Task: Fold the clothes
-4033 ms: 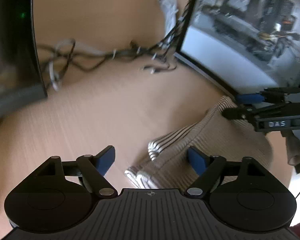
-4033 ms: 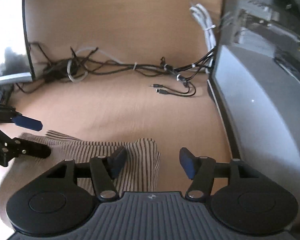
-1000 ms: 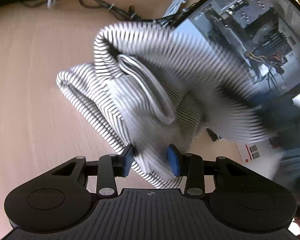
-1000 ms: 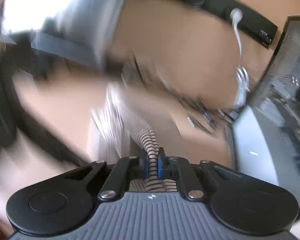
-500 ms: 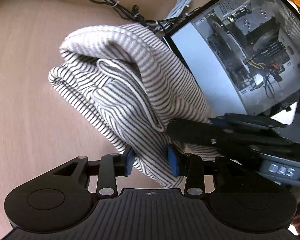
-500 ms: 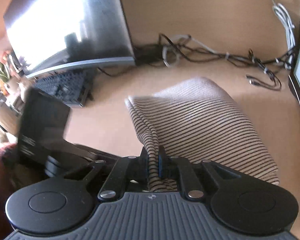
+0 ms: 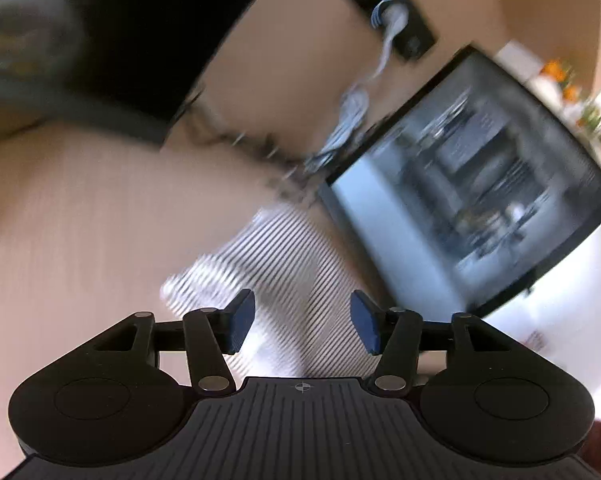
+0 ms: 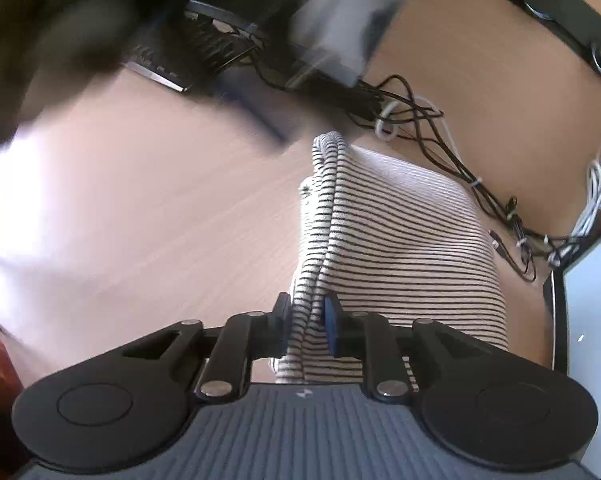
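Your right gripper (image 8: 306, 320) clamps the soft, light striped garment (image 8: 400, 248) at its bunched edge. Left gripper (image 7: 302, 320) fingers are apart; grip a corner ahead.

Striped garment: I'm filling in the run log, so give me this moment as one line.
task: fold clothes | left gripper: open | right gripper: shut on striped garment edge | garment: folded, on desk

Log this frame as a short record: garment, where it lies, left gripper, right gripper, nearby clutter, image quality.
garment: striped garment, folded into a bundle
surface: wooden desk
left gripper: open, nothing between the fingers, garment beyond them
right gripper: shut on the garment's bunched edge
clutter: cable tangle behind garment; PC case to its right
image quality: left view motion-blurred
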